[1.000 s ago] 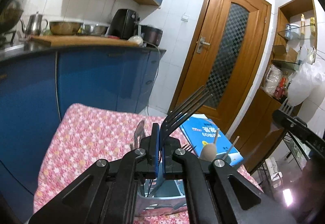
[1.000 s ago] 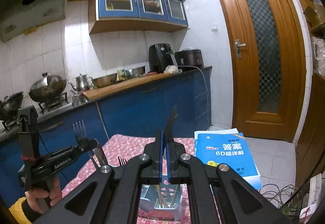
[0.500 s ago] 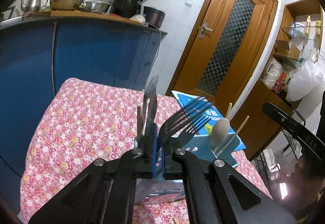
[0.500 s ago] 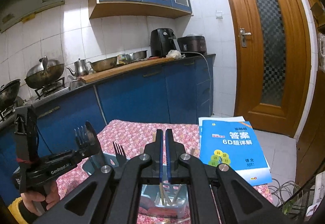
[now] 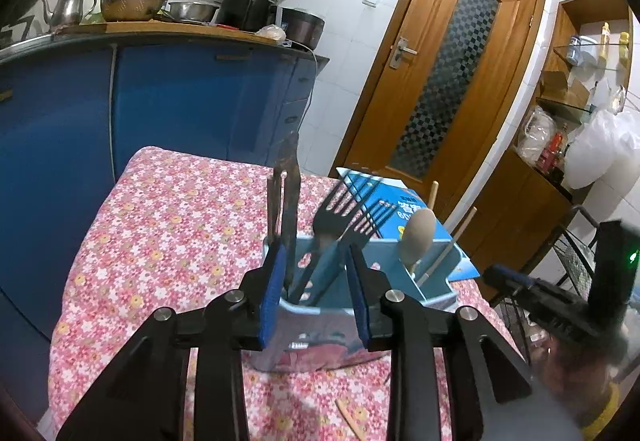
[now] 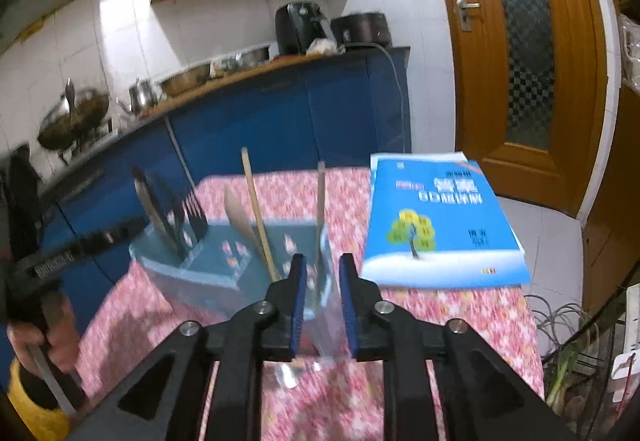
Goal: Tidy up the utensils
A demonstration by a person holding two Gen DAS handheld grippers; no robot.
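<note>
A light blue utensil holder (image 5: 430, 283) stands on the flowered tablecloth (image 5: 172, 225), toward the table's right edge in the left wrist view, just short of a blue workbook (image 6: 436, 217) that lies at the far right corner and overhangs it. The left gripper (image 5: 316, 281) hovers over the holder's near left compartment. Its blue pads have just been opening and now stand apart, with a dark fork (image 5: 340, 213) and a knife (image 5: 290, 201) rising between them; neither pad visibly presses on either one. A second fork's tines show just behind the first. In the compartment to the right stand a wooden spoon (image 5: 418, 237) and chopsticks (image 5: 456, 237), leaning toward the door.

The right gripper (image 6: 323, 297) sits at the holder's other end, its jaws also just parted, with nothing clamped; the picture is blurred there, but one chopstick stands upright just beyond the gap. From this side the wooden spoon and the other chopstick lean left, between the right gripper and the forks. A hand (image 6: 44, 341) in a yellow sleeve grips the left tool's handle at the near left edge. Behind the table run blue kitchen cabinets (image 5: 160, 109) and a wooden door (image 5: 444, 81).
</note>
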